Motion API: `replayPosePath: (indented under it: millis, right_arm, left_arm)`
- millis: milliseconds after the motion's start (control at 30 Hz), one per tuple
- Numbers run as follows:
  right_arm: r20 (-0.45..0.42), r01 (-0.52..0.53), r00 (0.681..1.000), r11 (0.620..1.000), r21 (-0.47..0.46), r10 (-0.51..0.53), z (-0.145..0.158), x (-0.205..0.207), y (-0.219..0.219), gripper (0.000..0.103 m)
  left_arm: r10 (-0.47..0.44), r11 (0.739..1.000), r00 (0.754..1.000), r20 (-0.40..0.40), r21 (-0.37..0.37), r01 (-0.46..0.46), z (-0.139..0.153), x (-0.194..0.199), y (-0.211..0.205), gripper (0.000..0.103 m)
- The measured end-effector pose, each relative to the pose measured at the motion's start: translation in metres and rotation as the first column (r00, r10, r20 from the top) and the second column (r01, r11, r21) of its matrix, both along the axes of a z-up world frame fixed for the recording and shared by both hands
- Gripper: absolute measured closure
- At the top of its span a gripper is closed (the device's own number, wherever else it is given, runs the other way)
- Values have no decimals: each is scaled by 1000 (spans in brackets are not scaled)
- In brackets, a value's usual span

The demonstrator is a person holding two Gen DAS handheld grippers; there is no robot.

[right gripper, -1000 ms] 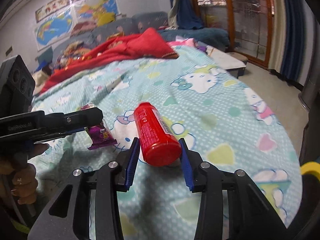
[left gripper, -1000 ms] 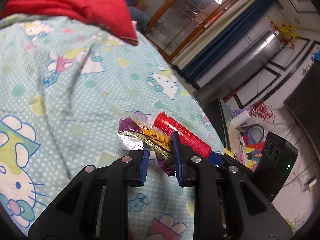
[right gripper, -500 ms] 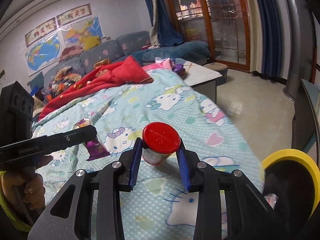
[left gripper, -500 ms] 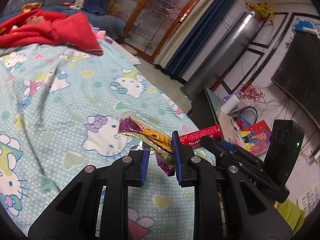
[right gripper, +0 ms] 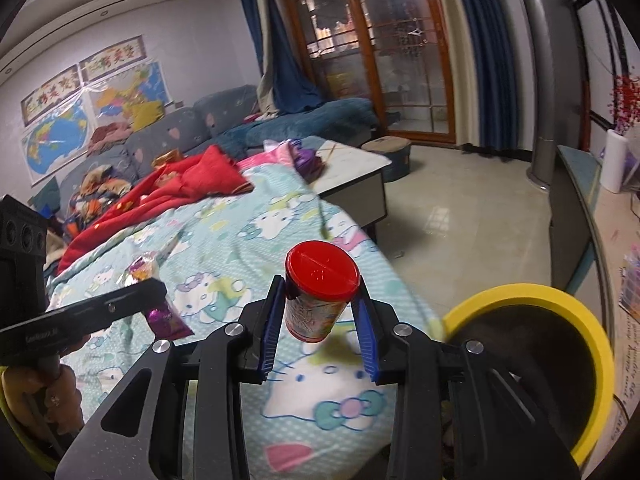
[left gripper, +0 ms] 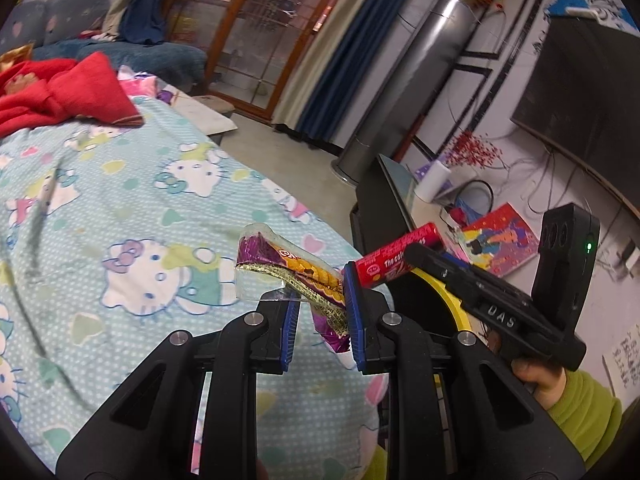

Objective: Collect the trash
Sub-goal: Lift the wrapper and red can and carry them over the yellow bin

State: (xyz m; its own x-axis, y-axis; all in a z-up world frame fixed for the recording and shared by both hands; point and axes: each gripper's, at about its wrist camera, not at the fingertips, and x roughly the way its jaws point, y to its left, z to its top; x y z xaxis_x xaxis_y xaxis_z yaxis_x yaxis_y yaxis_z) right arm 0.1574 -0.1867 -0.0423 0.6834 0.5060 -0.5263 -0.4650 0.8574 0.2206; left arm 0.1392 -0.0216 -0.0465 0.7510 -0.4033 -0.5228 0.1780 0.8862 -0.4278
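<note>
Left gripper clamps the wrapper; right gripper clamps the red tube, both above the bed. Bin near right: centre over the rim before releasing.

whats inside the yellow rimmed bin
The yellow rimmed bin shows only a dark interior; its bottom is hidden by shadow and the right gripper, so any contents cannot be made out.

A lived-in home: cartoon-cat bedspread, grey sofa, wall maps, blue curtains, wood-framed glass doors.
</note>
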Motion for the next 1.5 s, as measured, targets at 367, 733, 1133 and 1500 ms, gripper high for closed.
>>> replayPosePath:
  millis: [367,733,1133,1500]
  right_arm:
    - [10,98,995,994,46,-99,5,-3,-43,71]
    - [7,176,984,981,80,-177,6,-3,-75,71]
    - [-10,267,963,958,101,-268,5,-8,-114,71]
    - [-22,356,934,928,109,-355,2,-16,-147,71]
  left_arm:
    - [-88,995,996,7,41,88,-1,4,-37,87]
    - [-180,980,984,13,89,179,-3,4,-76,87]
    - [-250,962,968,22,122,246,-6,7,-113,87]
    - [-312,941,950,28,145,305,-7,12,-140,87]
